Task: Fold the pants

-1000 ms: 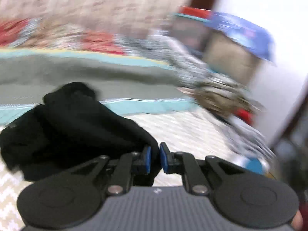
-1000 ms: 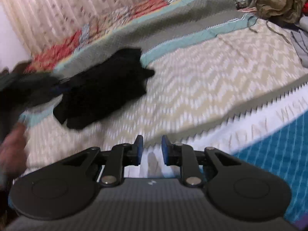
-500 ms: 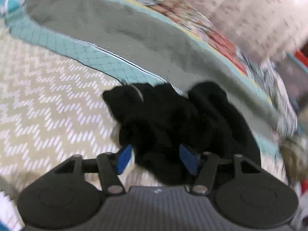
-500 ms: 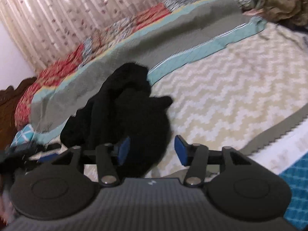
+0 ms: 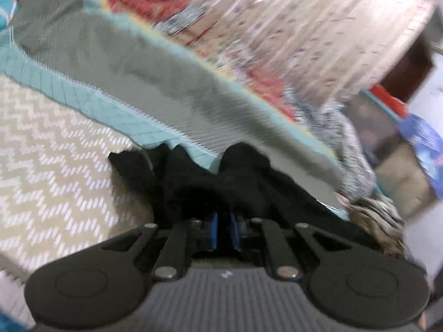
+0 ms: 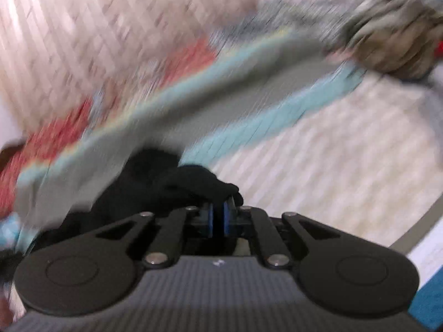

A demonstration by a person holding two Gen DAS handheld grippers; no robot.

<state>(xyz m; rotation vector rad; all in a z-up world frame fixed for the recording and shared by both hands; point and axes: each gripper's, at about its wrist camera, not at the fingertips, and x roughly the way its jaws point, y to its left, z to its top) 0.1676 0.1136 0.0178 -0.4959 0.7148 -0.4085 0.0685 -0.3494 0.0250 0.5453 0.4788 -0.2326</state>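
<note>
The black pants (image 5: 235, 182) lie bunched on the bed, straddling the chevron cover and the teal stripe. My left gripper (image 5: 223, 231) is shut on a fold of the black pants at their near edge. In the right wrist view the pants (image 6: 171, 182) show as a dark crumpled heap. My right gripper (image 6: 217, 218) is shut on the pants' near right edge. Both views are motion-blurred.
The bed cover has a beige chevron panel (image 5: 49, 166), a teal stripe (image 5: 91, 102) and a grey band (image 5: 166, 83). A heap of brownish clothes (image 6: 398, 36) lies at the far right. A patterned curtain (image 5: 318, 27) hangs behind the bed.
Both grippers were open around the pants half a second ago; both have now closed on the fabric. Both cameras are moving fast and the pants look lifted.
</note>
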